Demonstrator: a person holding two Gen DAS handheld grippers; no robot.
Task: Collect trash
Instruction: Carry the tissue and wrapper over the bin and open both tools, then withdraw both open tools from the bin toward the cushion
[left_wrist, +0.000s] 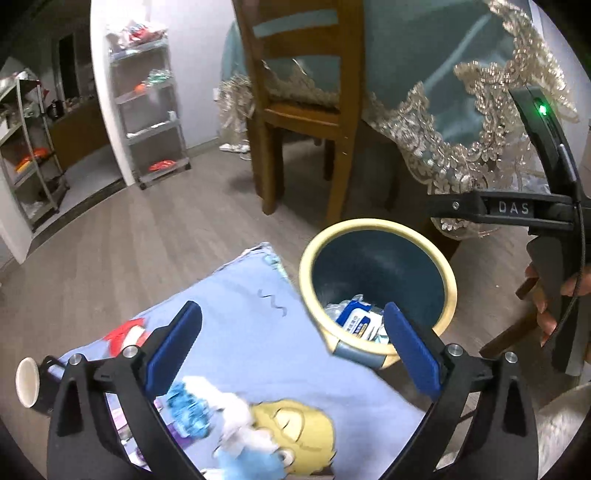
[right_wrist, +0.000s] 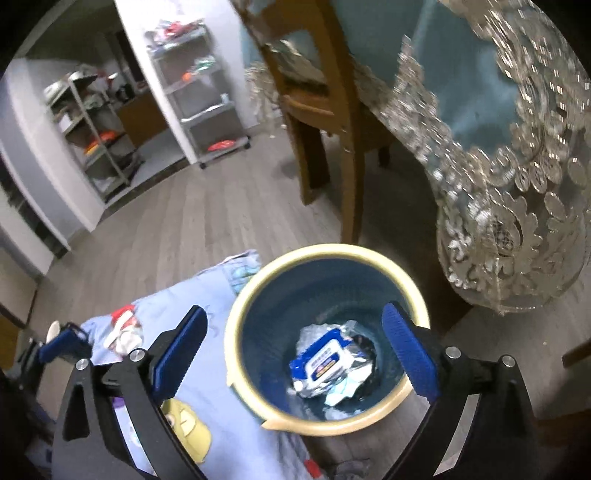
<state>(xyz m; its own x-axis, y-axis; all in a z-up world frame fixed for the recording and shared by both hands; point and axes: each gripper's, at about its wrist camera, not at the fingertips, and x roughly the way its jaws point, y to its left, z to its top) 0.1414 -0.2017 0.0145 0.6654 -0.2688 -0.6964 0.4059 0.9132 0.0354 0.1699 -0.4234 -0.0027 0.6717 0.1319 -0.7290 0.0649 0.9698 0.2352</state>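
A blue waste bin with a cream rim (left_wrist: 376, 225) (right_wrist: 325, 251) stands on the floor beside a cartoon-print blue cloth (left_wrist: 251, 321) (right_wrist: 207, 295). Inside lie a blue-and-white wrapper (right_wrist: 325, 360) (left_wrist: 356, 319) and crumpled foil (right_wrist: 354, 369). My right gripper (right_wrist: 295, 354) is open and empty, directly above the bin mouth. My left gripper (left_wrist: 291, 347) is open and empty over the cloth's edge beside the bin. Blue and white crumpled trash (left_wrist: 218, 410) lies on the cloth below it. The right gripper's body (left_wrist: 546, 214) shows at the right of the left wrist view.
A paper cup (left_wrist: 27, 382) lies at the cloth's left edge. A wooden chair (left_wrist: 299, 110) and a table draped in a lace-trimmed teal cloth (left_wrist: 461, 110) stand behind the bin. Metal shelving racks (left_wrist: 147, 110) line the far wall. Wood floor (left_wrist: 147, 229) lies between.
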